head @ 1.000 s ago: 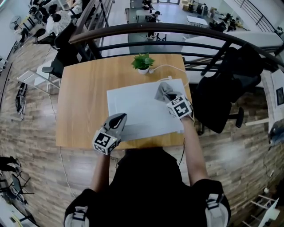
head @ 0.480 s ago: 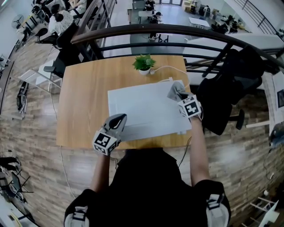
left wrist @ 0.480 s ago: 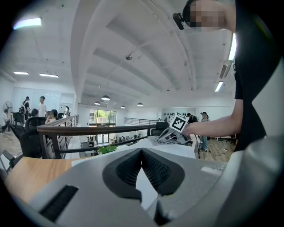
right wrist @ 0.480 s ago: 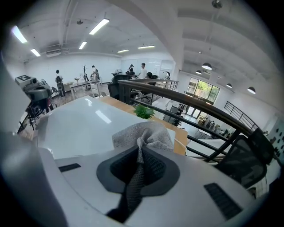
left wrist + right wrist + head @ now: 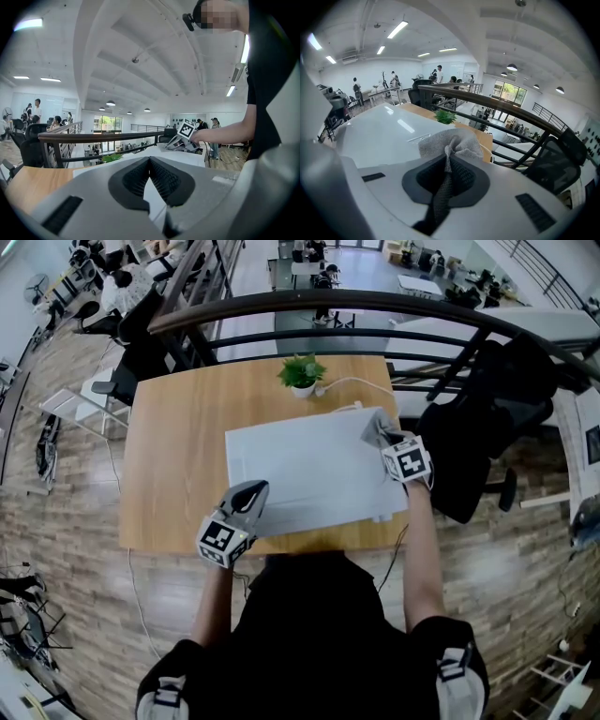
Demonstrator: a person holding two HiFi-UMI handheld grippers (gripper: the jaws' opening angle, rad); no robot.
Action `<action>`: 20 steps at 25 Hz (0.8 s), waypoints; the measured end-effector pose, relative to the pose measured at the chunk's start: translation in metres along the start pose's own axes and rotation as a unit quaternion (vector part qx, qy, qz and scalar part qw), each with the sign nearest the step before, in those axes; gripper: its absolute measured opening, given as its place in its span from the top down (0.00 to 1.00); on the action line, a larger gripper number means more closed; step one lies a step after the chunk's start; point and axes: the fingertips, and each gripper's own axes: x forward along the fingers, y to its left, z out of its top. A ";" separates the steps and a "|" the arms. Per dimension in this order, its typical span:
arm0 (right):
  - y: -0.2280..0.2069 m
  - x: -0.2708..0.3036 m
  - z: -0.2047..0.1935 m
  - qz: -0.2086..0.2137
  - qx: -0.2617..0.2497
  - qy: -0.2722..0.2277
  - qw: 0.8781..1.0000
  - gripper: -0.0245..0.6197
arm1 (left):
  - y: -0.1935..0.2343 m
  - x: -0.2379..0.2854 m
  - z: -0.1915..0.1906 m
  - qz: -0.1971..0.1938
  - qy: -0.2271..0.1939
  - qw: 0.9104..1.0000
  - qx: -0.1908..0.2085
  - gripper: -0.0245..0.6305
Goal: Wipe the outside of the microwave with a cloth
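The white microwave (image 5: 300, 474) stands on the wooden table (image 5: 178, 456), seen from above. My right gripper (image 5: 382, 435) is shut on a grey cloth (image 5: 377, 430) and presses it on the microwave's top near the far right corner. In the right gripper view the cloth (image 5: 452, 143) bunches out of the closed jaws over the white top (image 5: 384, 133). My left gripper (image 5: 249, 493) rests at the microwave's near left edge, shut with nothing between the jaws; its own view shows the jaws (image 5: 150, 164) together above the white top.
A small potted plant (image 5: 302, 373) sits at the table's far edge, with a white cable (image 5: 361, 382) running beside it. A dark railing (image 5: 375, 306) curves behind the table. A black office chair (image 5: 478, 427) stands to the right.
My right gripper has slid the cloth rightwards across the microwave's top, from the middle right to the far right corner. The left gripper has stayed put.
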 end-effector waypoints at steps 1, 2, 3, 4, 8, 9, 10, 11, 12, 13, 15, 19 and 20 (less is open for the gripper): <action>-0.002 0.001 0.002 -0.003 -0.002 -0.002 1.000 0.94 | -0.001 0.000 0.001 -0.001 0.000 1.000 0.002 0.96; -0.005 0.002 0.004 -0.005 -0.004 -0.004 1.000 0.94 | -0.001 -0.001 0.001 0.000 0.001 1.000 0.002 0.96; -0.007 0.004 0.004 -0.005 -0.003 -0.004 1.000 0.94 | -0.001 -0.002 0.000 0.002 0.003 1.000 0.001 0.96; -0.009 0.006 0.004 -0.005 0.000 -0.001 1.000 0.94 | 0.000 -0.003 -0.001 0.004 0.004 1.000 -0.001 0.96; -0.021 0.013 0.010 -0.016 -0.003 -0.005 1.000 0.94 | 0.004 -0.010 -0.001 0.015 -0.004 1.000 0.003 0.96; -0.023 0.015 0.011 -0.019 -0.003 -0.006 1.000 0.94 | 0.005 -0.013 -0.001 0.018 -0.006 1.000 0.002 0.96; -0.024 0.017 0.012 -0.021 -0.002 -0.005 1.000 0.94 | 0.006 -0.015 -0.002 0.022 -0.007 1.000 0.001 0.96; -0.024 0.019 0.013 -0.023 -0.002 -0.006 1.000 0.94 | 0.008 -0.018 -0.003 0.025 -0.007 1.000 0.001 0.96; -0.025 0.020 0.016 -0.027 -0.003 -0.009 1.000 0.94 | 0.009 -0.021 -0.003 0.028 -0.007 1.000 0.001 0.96; -0.026 0.021 0.019 -0.031 -0.005 -0.011 0.999 0.94 | 0.010 -0.024 -0.005 0.032 -0.006 0.999 -0.001 0.96; -0.026 0.026 0.022 -0.031 -0.002 -0.009 0.999 0.94 | 0.014 -0.030 -0.008 0.039 -0.001 0.999 -0.009 0.96; -0.021 0.034 0.029 -0.031 -0.011 -0.001 0.999 0.94 | 0.020 -0.041 -0.012 0.053 -0.001 0.998 -0.018 0.96; -0.020 0.035 0.034 -0.034 -0.019 -0.005 0.999 0.94 | 0.022 -0.044 -0.013 0.055 -0.005 0.998 -0.016 0.96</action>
